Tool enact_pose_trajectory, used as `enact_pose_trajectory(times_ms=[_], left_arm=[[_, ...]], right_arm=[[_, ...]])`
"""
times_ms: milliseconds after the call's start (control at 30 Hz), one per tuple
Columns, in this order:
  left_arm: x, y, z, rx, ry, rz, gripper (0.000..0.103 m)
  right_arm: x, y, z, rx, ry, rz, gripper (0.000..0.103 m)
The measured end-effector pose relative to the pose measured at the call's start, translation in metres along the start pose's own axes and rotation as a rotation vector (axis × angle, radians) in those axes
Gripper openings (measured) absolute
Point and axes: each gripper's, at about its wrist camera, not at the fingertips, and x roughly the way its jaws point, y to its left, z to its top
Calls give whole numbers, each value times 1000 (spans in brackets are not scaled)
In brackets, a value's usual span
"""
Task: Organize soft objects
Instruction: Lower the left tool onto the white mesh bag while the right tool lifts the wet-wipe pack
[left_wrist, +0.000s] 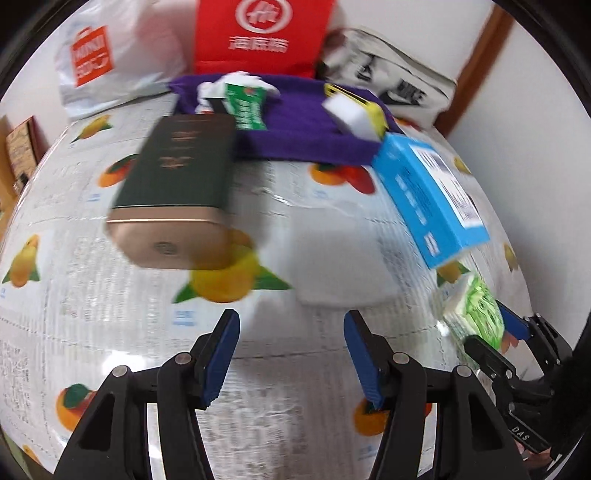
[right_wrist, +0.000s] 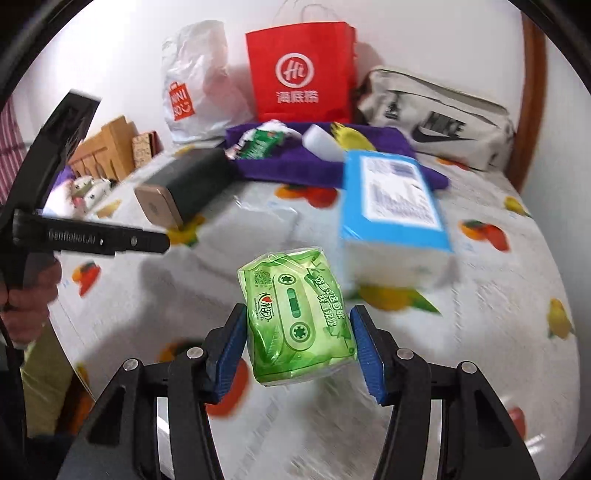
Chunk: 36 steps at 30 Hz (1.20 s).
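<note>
Gripping a soft green tissue pack (right_wrist: 300, 317), the right gripper (right_wrist: 298, 345) is clamped on its crinkly plastic wrap above the fruit-printed sheet (right_wrist: 480, 332).
The left gripper (left_wrist: 291, 354) is held apart, empty; a purple cloth (left_wrist: 306, 129) is laid before the red paper bag (right_wrist: 301, 70).

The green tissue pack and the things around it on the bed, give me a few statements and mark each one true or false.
1. The green tissue pack sits between the right tongs. True.
2. The left tongs hold the dark green box. False: the left tongs are open with nothing between them, and the dark green box with the gold end lies on the fruit-print sheet.
3. The red paper bag stands at the back by the wall. True.
4. The blue box lies inside the red paper bag. False: it lies on the sheet, its far edge over the purple cloth.
</note>
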Motion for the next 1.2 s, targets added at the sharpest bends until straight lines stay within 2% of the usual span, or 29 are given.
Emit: enact_pose_trajectory(times_ms=[100, 267, 367, 533, 633, 867, 1033, 1100, 1167, 1200], left_arm=[[7, -15, 3, 15, 5, 17, 65], [24, -27, 15, -7, 5, 46, 66], [34, -30, 21, -25, 23, 58, 66], [45, -37, 29, -29, 25, 89, 70], [55, -39, 34, -62, 42, 73, 71], [72, -58, 39, -8, 36, 143, 86], [80, -68, 40, 45, -8, 200, 88], [80, -70, 39, 47, -33, 199, 84], [76, -71, 38, 59, -50, 194, 65], [73, -71, 37, 70, -55, 186, 59]], right_arm=[[-5, -17, -16, 25, 4, -24, 56], [4, -40, -31, 105, 14, -64, 56], [12, -46, -36, 121, 38, -55, 57], [18, -52, -42, 134, 7, -28, 58], [19, -47, -45, 104, -8, -38, 59], [21, -44, -45, 81, -10, -45, 63], [22, -41, -45, 73, -20, -58, 65], [22, -42, -45, 82, -21, -56, 65], [22, -41, -45, 85, -20, -62, 65], [22, -40, -44, 84, -18, -68, 65]])
